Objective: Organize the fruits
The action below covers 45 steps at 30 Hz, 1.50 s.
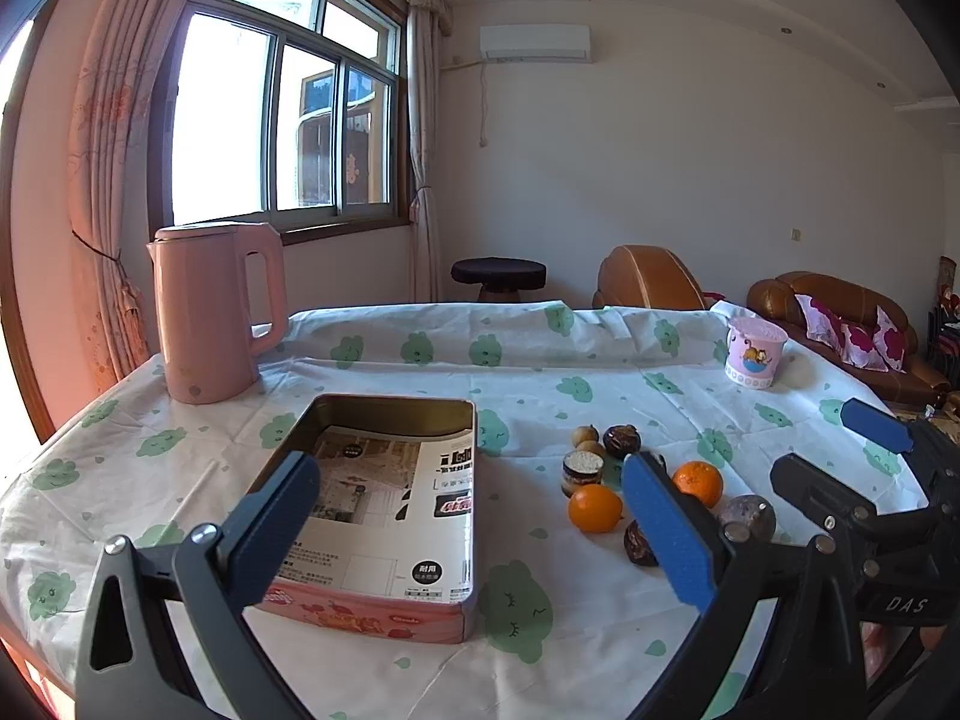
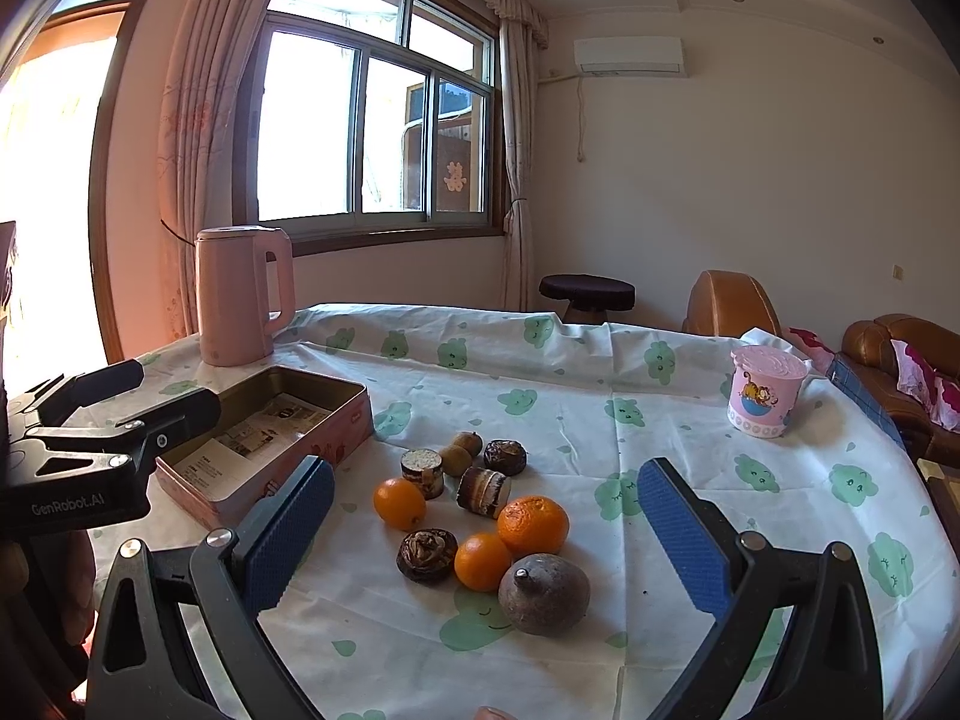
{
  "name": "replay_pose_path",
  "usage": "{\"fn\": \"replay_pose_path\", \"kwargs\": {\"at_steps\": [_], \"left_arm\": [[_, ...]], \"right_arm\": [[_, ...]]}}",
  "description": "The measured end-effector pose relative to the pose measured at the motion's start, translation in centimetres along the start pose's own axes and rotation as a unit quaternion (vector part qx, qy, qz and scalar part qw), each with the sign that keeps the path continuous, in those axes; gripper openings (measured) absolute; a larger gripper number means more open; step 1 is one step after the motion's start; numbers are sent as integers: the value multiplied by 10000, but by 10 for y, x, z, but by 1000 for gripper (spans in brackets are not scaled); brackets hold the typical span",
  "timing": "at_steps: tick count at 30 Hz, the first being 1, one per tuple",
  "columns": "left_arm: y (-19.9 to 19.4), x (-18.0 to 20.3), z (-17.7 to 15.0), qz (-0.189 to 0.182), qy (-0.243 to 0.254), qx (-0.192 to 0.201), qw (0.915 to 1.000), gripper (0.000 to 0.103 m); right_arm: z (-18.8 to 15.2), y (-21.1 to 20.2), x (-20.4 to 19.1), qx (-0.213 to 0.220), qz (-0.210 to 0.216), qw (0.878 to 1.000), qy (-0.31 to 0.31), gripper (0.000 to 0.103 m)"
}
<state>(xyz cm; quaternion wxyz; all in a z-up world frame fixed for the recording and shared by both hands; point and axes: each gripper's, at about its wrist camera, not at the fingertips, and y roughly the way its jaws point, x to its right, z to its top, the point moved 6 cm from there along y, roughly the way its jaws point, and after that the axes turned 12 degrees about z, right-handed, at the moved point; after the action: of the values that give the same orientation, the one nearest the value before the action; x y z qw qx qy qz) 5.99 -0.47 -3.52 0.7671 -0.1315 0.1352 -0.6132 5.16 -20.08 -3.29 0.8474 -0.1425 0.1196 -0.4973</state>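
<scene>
A pile of fruit lies on the clothed table: three oranges (image 2: 533, 525), a big brown round fruit (image 2: 544, 594), dark water chestnuts (image 2: 427, 554), cut brown pieces (image 2: 483, 491) and two small brown fruits (image 2: 456, 459). The pile also shows in the left wrist view (image 1: 595, 507). An open pink tin box (image 1: 384, 498) with paper inside sits left of the pile; it also shows in the right wrist view (image 2: 270, 438). My left gripper (image 1: 474, 534) is open and empty above the tin's near right side. My right gripper (image 2: 486, 546) is open and empty, its fingers either side of the pile.
A pink kettle (image 1: 210, 312) stands at the back left of the table. A pink cartoon cup (image 1: 753, 354) stands at the back right. Brown sofas (image 1: 840, 324) and a dark stool (image 1: 498, 276) lie beyond the table's far edge.
</scene>
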Motion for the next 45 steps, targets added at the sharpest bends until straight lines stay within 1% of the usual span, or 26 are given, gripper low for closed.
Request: {"fn": "replay_pose_path", "kwargs": {"at_steps": [4, 8, 13, 16, 17, 18, 19, 21, 22, 23, 25, 26, 28, 30, 31, 33, 34, 36, 39, 43, 45], "left_arm": [[3, 3, -6, -4, 17, -53, 10000, 103], [10, 11, -12, -120, 35, -210, 9997, 103], [23, 35, -29, -466, 178, -555, 9972, 103], [31, 51, -37, -656, 271, -763, 9946, 102], [33, 56, -40, -696, 316, -829, 9936, 101], [35, 60, -42, -781, 347, -879, 9925, 99], [37, 66, -43, -867, 383, -935, 9911, 95], [43, 74, -47, -963, 458, -1094, 9883, 90], [45, 79, -49, -1044, 498, -1156, 9865, 83], [48, 83, -51, -1100, 551, -1229, 9848, 79], [53, 90, -55, -1196, 631, -1399, 9809, 76], [54, 95, -56, -1285, 672, -1446, 9788, 73], [57, 102, -57, -1321, 768, -1529, 9764, 69], [61, 109, -58, -1336, 887, -1581, 9743, 69], [62, 112, -58, -1365, 915, -1622, 9730, 67], [66, 119, -61, -1463, 1014, -1746, 9684, 65], [69, 121, -62, -1474, 1046, -1804, 9669, 62], [72, 124, -63, -1470, 1087, -1839, 9658, 59], [77, 127, -63, -1520, 1084, -1879, 9643, 60], [78, 129, -65, -1618, 1115, -1951, 9609, 60], [80, 130, -67, -1713, 1117, -2031, 9576, 53]], "right_arm": [[-4, 2, 7, -77, -92, 9999, 42, 102], [-16, 4, 20, -184, -356, 9992, 16, 102], [-36, 9, 45, -455, -567, 9973, 141, 102], [-47, 16, 57, -671, -600, 9957, 210, 101], [-51, 18, 60, -745, -603, 9952, 215, 100], [-54, 21, 62, -825, -588, 9946, 224, 95], [-56, 24, 63, -896, -522, 9943, 250, 93], [-59, 30, 62, -1031, -341, 9936, 313, 84], [-61, 32, 61, -1098, -270, 9930, 338, 82], [-63, 34, 60, -1179, -209, 9922, 340, 79], [-65, 39, 56, -1299, -47, 9911, 299, 77], [-65, 42, 56, -1362, 12, 9902, 298, 77], [-67, 48, 56, -1489, 113, 9882, 347, 71], [-69, 54, 57, -1645, 325, 9848, 451, 68], [-70, 56, 57, -1710, 424, 9830, 524, 66], [-73, 58, 57, -1746, 639, 9805, 636, 52], [-73, 58, 58, -1738, 697, 9799, 685, 50], [-73, 55, 61, -1676, 674, 9802, 808, 50], [-73, 51, 63, -1577, 690, 9809, 903, 50], [-73, 50, 63, -1570, 664, 9813, 894, 50], [-73, 52, 63, -1602, 652, 9810, 875, 50]]}}
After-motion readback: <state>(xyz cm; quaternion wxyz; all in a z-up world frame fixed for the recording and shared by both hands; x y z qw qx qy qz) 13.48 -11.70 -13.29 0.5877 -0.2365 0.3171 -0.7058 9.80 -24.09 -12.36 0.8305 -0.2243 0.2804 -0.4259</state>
